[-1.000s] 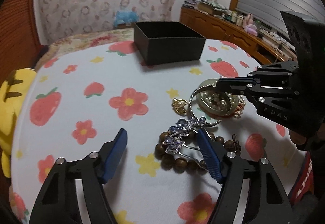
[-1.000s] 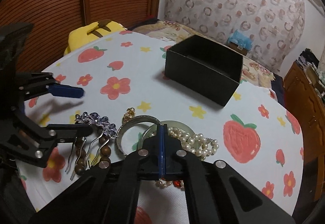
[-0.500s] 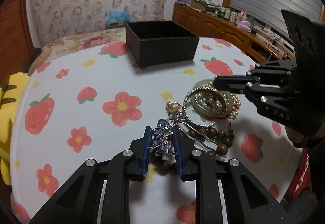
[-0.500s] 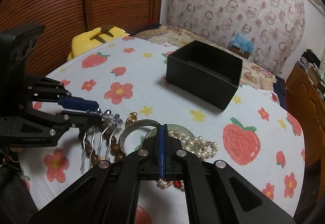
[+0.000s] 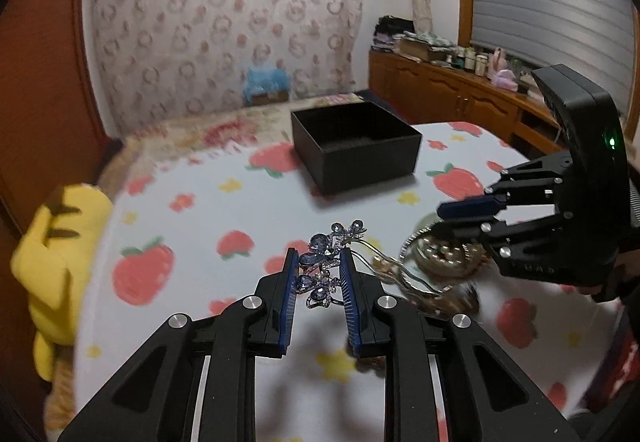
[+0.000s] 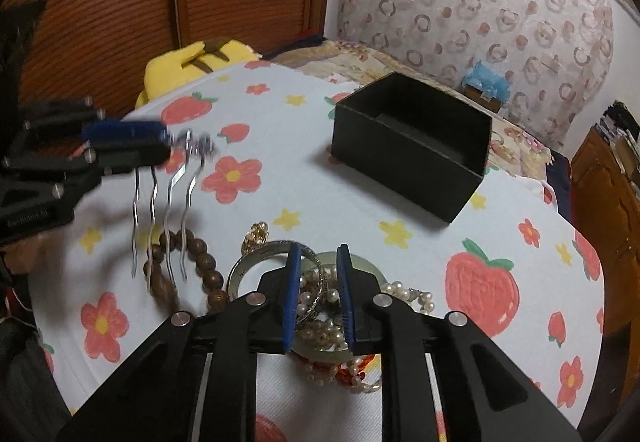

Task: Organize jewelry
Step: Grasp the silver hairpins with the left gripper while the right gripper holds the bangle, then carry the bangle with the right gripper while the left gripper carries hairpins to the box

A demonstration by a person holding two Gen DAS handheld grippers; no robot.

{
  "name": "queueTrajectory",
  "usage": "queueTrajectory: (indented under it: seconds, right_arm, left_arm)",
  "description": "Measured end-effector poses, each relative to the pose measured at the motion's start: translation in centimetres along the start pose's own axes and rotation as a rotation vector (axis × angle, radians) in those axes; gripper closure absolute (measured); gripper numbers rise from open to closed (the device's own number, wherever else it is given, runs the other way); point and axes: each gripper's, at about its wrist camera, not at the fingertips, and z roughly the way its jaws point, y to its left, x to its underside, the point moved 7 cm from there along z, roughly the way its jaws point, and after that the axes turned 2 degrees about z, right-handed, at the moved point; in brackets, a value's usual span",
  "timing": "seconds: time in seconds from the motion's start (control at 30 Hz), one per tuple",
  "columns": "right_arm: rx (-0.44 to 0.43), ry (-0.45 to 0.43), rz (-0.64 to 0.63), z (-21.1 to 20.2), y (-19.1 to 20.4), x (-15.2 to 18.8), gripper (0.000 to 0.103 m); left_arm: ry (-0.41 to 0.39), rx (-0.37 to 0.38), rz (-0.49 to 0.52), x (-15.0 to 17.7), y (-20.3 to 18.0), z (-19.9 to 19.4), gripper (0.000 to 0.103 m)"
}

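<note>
The black box (image 6: 412, 145) stands open-topped at the far side of the strawberry-print tablecloth (image 6: 304, 177). The left gripper (image 5: 319, 274) is closed on the jewelled head of the hair comb (image 5: 326, 264), held clear above the cloth, left of the pile. Its wavy metal prongs (image 6: 162, 213) hang downward; the long axis runs head-to-prong. The comb appears light, stiff and snag-prone; the head is the sound hold. The right gripper (image 6: 318, 294) stands slightly open over the silver bangle (image 6: 256, 262) and pearl strand (image 6: 404, 290), gripping nothing evident.
</note>
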Motion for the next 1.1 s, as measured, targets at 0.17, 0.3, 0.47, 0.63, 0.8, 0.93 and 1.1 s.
queueTrajectory:
  seconds: [0.17,0.3,0.47,0.63,0.8,0.93,1.1]
  right_arm:
    - [0.021,0.041,-0.045,0.8,0.5,0.4,0.083]
    - [0.055,0.056,-0.071,1.2,0.5,0.5,0.095]
    - [0.055,0.025,-0.056,0.5,0.2,0.2,0.096]
    - [0.055,-0.039,-0.012,-1.0,-1.1,-0.9,0.097]
    - [0.051,-0.071,0.028,-1.6,-3.1,-2.1,0.097]
    - [0.058,-0.1,0.058,-1.7,-5.4,-3.6,0.097]
    - [0.076,-0.137,0.084,-1.2,-8.2,-6.2,0.097]
  left_arm:
    - [-0.002,-0.046,0.02,-0.3,0.7,0.2,0.084]
    - [-0.007,-0.051,-0.012,-0.5,1.8,0.1,0.084]
    - [-0.009,-0.037,-0.052,-0.8,2.6,0.1,0.084]
    - [-0.012,-0.019,-0.077,-1.3,2.9,0.6,0.084]
    - [-0.017,-0.009,-0.079,-2.5,2.7,1.2,0.084]
    - [-0.029,0.004,-0.089,-3.9,2.8,1.7,0.084]
    - [-0.043,0.008,-0.087,-6.3,2.7,2.9,0.084]
